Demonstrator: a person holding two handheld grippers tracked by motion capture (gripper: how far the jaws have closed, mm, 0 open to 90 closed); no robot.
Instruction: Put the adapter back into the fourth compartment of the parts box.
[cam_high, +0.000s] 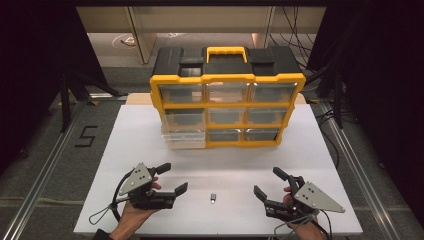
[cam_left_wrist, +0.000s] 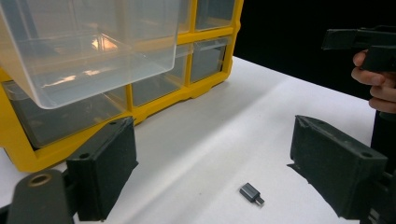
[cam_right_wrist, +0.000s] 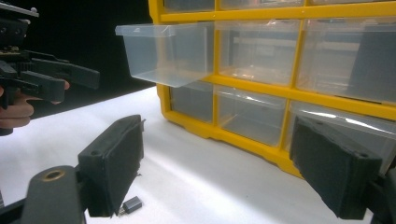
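Jaws spread wide on left gripper (cam_high: 171, 177) and right gripper (cam_high: 266, 183), both empty. Small USB adapter (cam_high: 213, 198) lies flat on white table (cam_high: 320, 165) between them, near pulled-out clear drawer (cam_high: 184, 140). Risk: tiny, low part skids or flips from off-centre pinch.

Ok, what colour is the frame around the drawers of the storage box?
Yellow. The frame of the storage box shows best in the high view, with a black top behind it.
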